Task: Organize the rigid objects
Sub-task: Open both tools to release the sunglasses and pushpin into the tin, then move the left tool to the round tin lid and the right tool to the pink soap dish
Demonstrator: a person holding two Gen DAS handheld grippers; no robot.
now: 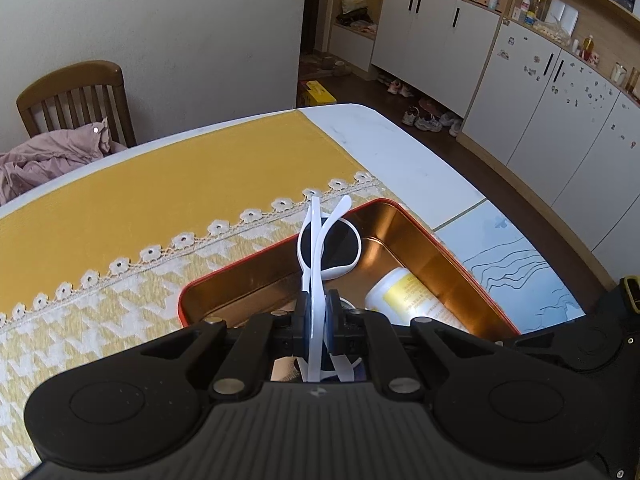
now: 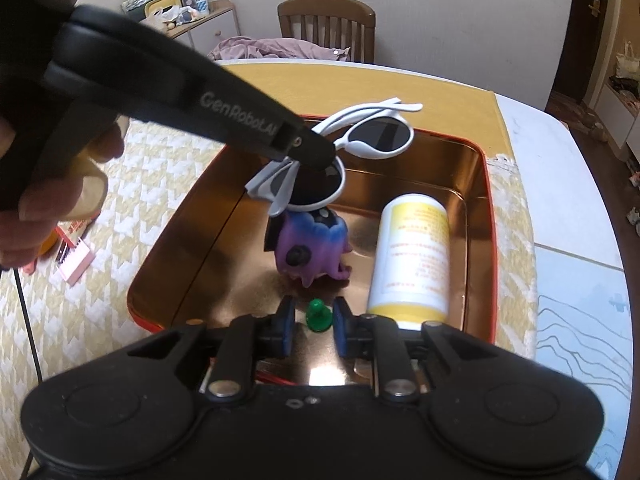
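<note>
Sunglasses (image 1: 326, 246), white-framed with dark lenses, clamped in the left gripper (image 1: 316, 318) by the folded frame, edge-on between the blue pads (image 1: 307, 320). Held in the air above the tin (image 1: 440, 256), one lens out over its far end, arms folded and crossing past the frame. Seen from the right wrist too: sunglasses (image 2: 376, 138) hanging over the far half of the tin (image 2: 486, 216), pinched at the bridge by the left gripper (image 2: 320, 156), which reaches in from the upper left.

Right gripper (image 2: 311, 324) low at the near rim of the tin, fingers parted with nothing between the pads (image 2: 286, 326). Just ahead of them, a small green piece (image 2: 318, 314) standing on the tin floor, touching neither pad as far as can be told.

Inside the tin, also: a purple toy (image 2: 310, 248) near the middle, directly under the sunglasses, and a white bottle (image 2: 412, 256) with a yellow label lying on its side along the right wall. Same bottle (image 1: 404, 290) partly visible from the left wrist, beside the gripper.

Tin resting on a yellow-and-white cloth (image 1: 120, 280) on a white table (image 1: 392, 148). Off to the left of the tin, a pink card (image 2: 76, 266) on the cloth. Behind the table, a wooden chair (image 2: 326, 24) with pink fabric (image 2: 272, 48) bunched at the table's far edge.
</note>
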